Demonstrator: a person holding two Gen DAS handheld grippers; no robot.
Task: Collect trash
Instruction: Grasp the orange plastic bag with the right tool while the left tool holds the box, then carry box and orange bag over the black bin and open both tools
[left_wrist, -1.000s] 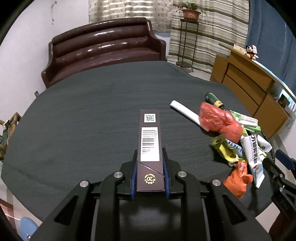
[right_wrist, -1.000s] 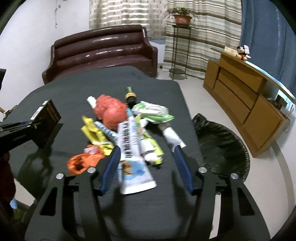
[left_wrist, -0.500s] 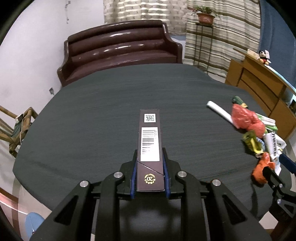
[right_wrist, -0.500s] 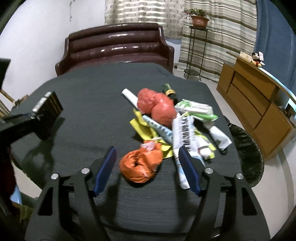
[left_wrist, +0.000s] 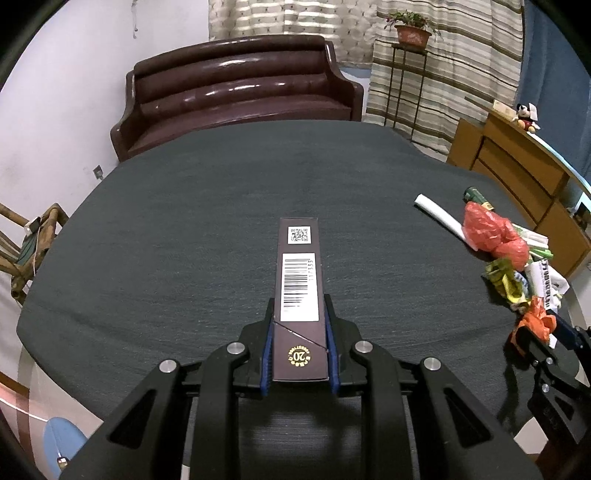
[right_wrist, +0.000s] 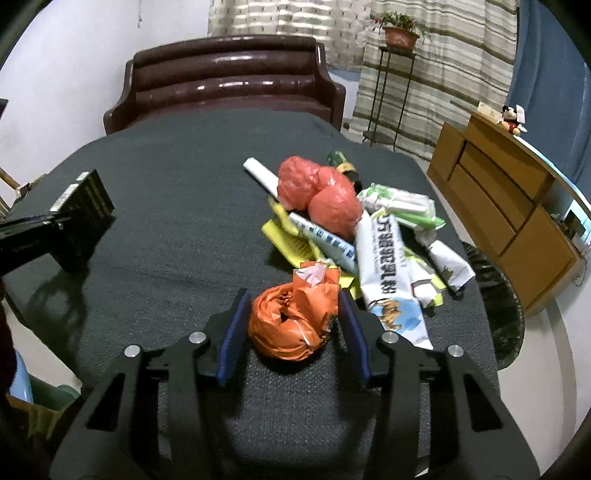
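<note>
The left gripper (left_wrist: 299, 354) stays out of the current step: its blue pads are clenched on the near end of a long dark-brown cardboard carton with a white barcode label (left_wrist: 300, 284), which projects forward above the dark grey cloth-covered table (left_wrist: 184, 240). The right gripper (right_wrist: 293, 328) carries the step in hand; its jaws are closing around a crumpled orange plastic bag (right_wrist: 295, 321) that lies on the table at the near edge of the trash pile, the bag between the pads with a narrow gap visible on each side. For a sound grasp, keep the bag centred, let both pads meet its bulk rather than the loose pink-white tuft at its top, and avoid catching the white printed milk-powder pouch (right_wrist: 388, 273) just beside the right pad. The right wrist view alone shows the black-lined trash bin (right_wrist: 498, 295) beyond the table's far-right edge, the probable drop point, and the full pile with the red plastic bags (right_wrist: 321, 192). The left wrist view alone shows the carton's label and grip, and renders the orange bag only small at its right margin
</note>
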